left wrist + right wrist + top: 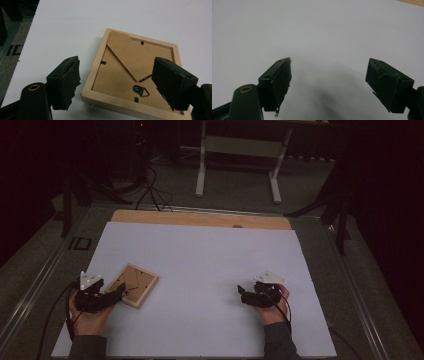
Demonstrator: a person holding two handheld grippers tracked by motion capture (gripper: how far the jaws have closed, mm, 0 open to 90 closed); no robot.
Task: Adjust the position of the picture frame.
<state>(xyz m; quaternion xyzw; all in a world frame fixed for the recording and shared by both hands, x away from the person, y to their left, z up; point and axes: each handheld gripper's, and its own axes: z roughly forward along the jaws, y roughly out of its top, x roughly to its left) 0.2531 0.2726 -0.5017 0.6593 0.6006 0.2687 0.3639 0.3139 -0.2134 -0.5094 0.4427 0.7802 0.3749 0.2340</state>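
Near left table edge, left gripper (116,294) gaping at face-down picture frame (133,284); right gripper (243,294) gaping, empty. Risk: pinching thin rim, frame slipping.

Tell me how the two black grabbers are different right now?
The left black two-jaw gripper points at the square light-wood picture frame, which lies back side up by its jaws; the right black two-jaw gripper has just the bare white table sheet in front of it. The left one sits near the sheet's left edge, the right one on the right side. Both have open jaws holding nothing.
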